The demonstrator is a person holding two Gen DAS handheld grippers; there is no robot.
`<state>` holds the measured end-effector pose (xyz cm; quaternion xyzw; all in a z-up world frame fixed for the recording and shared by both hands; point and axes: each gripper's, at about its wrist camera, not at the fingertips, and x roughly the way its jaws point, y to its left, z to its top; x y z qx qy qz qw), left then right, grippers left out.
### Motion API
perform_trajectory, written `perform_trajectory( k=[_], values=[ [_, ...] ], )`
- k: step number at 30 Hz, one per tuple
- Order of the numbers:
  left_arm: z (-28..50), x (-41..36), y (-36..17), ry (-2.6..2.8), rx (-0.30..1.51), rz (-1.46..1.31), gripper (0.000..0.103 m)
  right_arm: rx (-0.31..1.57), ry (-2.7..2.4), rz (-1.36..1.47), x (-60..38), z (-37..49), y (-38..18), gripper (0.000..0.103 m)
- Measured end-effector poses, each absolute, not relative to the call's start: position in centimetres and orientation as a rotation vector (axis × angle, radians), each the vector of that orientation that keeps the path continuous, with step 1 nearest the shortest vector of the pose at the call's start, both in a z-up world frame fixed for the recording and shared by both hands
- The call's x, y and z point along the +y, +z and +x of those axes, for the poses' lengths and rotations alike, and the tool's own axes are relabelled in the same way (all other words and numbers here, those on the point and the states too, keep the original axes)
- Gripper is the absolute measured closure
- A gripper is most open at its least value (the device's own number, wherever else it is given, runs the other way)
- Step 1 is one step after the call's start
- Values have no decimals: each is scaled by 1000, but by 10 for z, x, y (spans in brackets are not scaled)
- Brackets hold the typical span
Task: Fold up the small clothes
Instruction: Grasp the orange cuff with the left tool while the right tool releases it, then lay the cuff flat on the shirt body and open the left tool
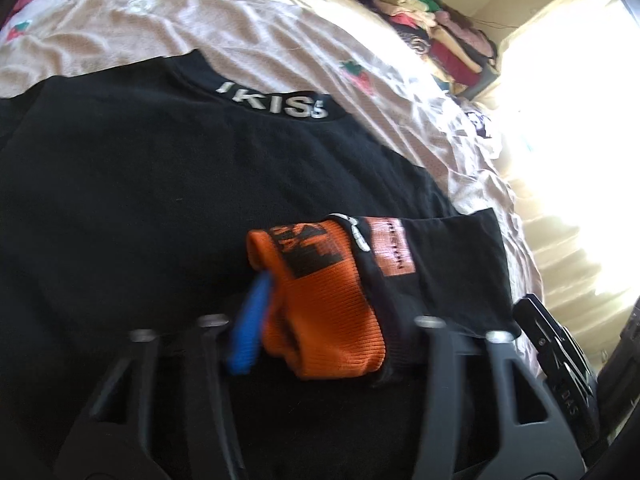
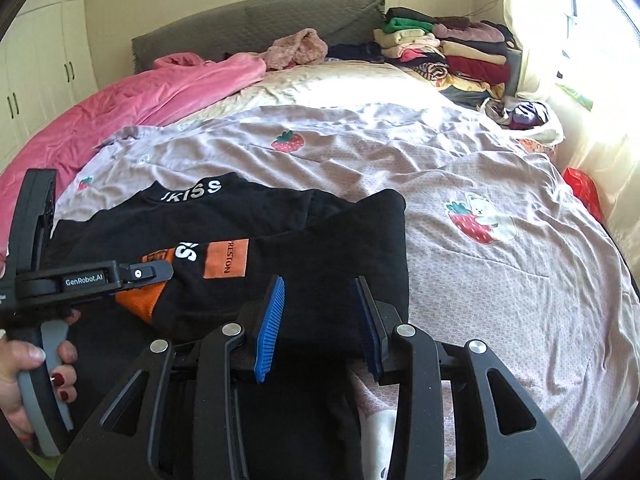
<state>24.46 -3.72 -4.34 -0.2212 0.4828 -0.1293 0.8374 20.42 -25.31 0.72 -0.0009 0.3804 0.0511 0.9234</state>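
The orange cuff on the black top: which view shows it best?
The left wrist view: the orange cuff fills the centre, between the left gripper fingers. The right wrist view shows only a sliver, mostly hidden behind that gripper.

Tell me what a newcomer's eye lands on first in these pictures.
The black top spread on the near side of the bed, white lettering at its collar, its orange cuff pinched in the left gripper. Behind it, the pale strawberry-print cover fills the bed, with a pink blanket bunched along its left edge. A stack of folded clothes stands by the headboard at the far right.
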Motion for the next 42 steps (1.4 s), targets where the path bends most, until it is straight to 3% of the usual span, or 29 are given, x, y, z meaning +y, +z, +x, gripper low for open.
perform_trajectory(
  k=[3,5,19,42],
  values=[
    [246,-35,-46,-276,1010,-459,91,783,89,14,-257,205,7,69],
    [247,-30,-46,-308,1008,-501,99,785,80,22,-258,205,7,69],
    [228,27,30,-274,808,-409,100,772,118,12,-240,201,17,69],
    [225,102,15,-164,856,-520,99,786,178,5,-208,205,11,69]
  ],
)
